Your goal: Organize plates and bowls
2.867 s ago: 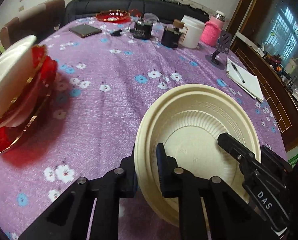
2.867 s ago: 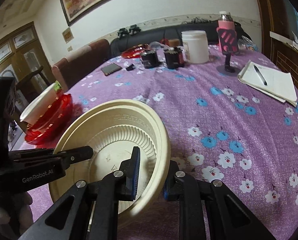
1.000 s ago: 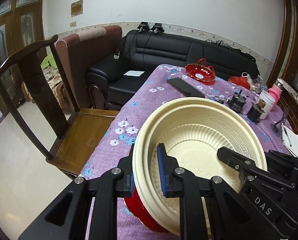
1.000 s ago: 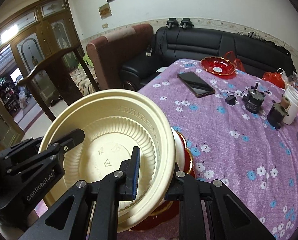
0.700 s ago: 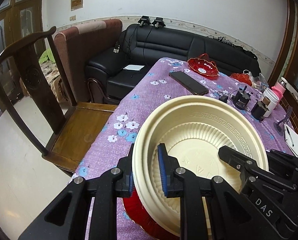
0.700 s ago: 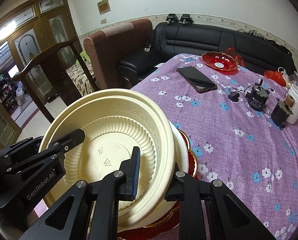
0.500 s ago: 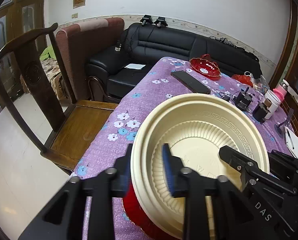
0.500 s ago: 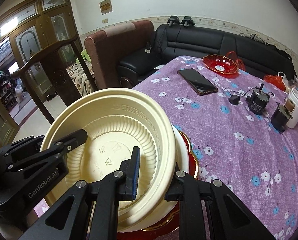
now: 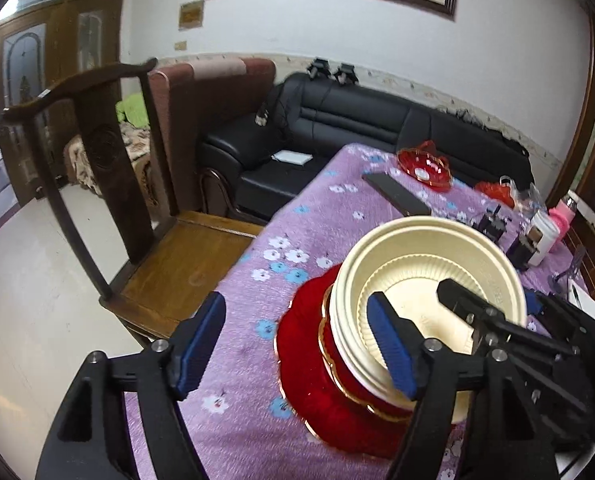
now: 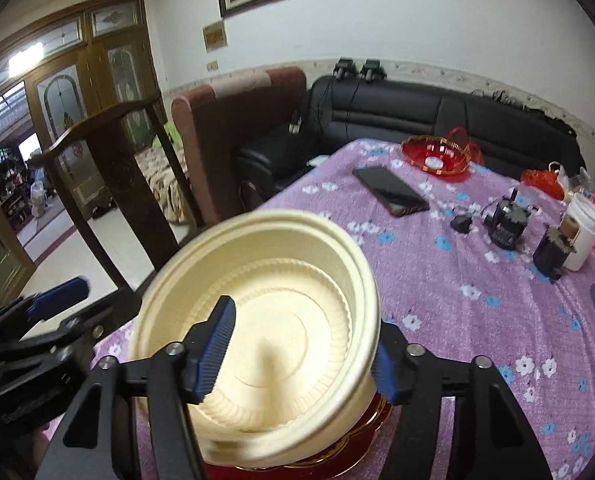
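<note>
The cream plate sits on top of a stack, nested on a white bowl that stands in red dishes, near the corner of the table with the purple flowered cloth. The left claw is opening; its pads are apart from the rim of the plate. The right claw is opening too, with the rim between its jaws, not pressed.

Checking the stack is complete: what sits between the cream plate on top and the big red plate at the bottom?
In the left wrist view, a white bowl and a gold-rimmed red bowl sit between cream plate and red plate.
</note>
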Demonstrator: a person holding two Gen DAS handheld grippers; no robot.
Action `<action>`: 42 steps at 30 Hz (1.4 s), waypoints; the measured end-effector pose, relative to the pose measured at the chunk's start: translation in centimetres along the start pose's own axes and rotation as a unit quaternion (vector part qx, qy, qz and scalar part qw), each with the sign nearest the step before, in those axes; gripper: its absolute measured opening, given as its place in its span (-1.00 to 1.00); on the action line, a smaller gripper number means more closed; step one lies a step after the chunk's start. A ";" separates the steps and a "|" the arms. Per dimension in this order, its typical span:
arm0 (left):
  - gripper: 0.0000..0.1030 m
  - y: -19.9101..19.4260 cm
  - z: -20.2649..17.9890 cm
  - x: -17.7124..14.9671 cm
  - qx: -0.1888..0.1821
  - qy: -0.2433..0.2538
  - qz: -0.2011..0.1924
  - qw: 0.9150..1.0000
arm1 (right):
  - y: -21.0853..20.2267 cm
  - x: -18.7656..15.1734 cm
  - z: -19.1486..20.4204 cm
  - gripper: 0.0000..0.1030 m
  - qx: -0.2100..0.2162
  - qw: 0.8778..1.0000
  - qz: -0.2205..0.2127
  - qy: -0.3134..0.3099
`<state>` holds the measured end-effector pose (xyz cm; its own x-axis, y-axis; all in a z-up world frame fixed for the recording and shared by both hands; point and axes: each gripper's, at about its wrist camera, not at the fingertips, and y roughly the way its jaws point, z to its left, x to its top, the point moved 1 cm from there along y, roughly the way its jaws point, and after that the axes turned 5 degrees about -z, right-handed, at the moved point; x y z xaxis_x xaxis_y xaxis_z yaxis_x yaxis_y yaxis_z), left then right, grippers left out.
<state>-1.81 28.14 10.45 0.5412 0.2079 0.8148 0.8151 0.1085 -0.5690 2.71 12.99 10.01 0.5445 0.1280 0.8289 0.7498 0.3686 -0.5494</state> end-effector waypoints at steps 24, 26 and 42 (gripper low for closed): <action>0.84 -6.3 -5.5 -7.4 0.029 0.049 0.002 0.998 | -11.0 -9.1 -4.6 0.65 -0.033 0.998 -0.032 0.035; 0.84 -6.6 -6.1 -7.7 0.035 0.055 0.001 0.998 | -11.3 -9.8 -4.9 0.65 -0.040 0.998 -0.031 0.031; 0.84 -10.1 -10.0 -9.9 0.059 0.080 -0.057 0.993 | -13.2 -14.2 -6.2 0.65 -0.061 0.998 -0.003 0.015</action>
<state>-13.35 15.29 9.24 0.4810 0.0313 0.8762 0.8481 0.2368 -0.4740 -12.59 0.62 4.90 0.5489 0.0977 0.8302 0.7929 0.2535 -0.5541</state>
